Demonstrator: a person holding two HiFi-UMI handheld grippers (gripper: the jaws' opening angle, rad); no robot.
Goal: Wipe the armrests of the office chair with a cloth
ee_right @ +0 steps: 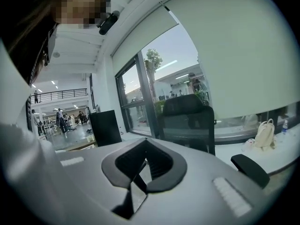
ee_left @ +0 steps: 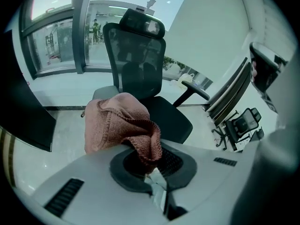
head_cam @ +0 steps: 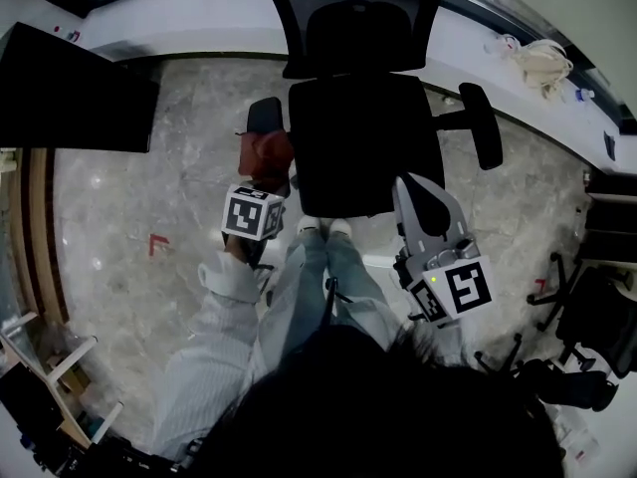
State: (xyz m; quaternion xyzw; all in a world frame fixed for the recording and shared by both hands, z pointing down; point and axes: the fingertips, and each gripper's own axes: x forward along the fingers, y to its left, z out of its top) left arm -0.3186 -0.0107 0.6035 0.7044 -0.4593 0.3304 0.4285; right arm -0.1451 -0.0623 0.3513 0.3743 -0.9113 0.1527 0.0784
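The black office chair (head_cam: 363, 142) stands in front of me, with its left armrest (head_cam: 266, 115) and right armrest (head_cam: 482, 124) showing. A reddish-brown cloth (head_cam: 262, 152) lies bunched at the near end of the left armrest. My left gripper (head_cam: 267, 175) is shut on the cloth (ee_left: 119, 123), which hides most of that armrest in the left gripper view. My right gripper (head_cam: 406, 183) hovers beside the seat's right front corner, shut with nothing in it. The right gripper view shows the chair back (ee_right: 187, 118) and the right armrest (ee_right: 251, 168) beyond the right gripper (ee_right: 140, 165).
A large black panel (head_cam: 75, 88) stands at the left. A white ledge along the back carries a pale bag (head_cam: 542, 63). Another chair's base (head_cam: 587, 317) is at the right. My own legs and shoes (head_cam: 323, 229) are just below the seat, on a marble floor.
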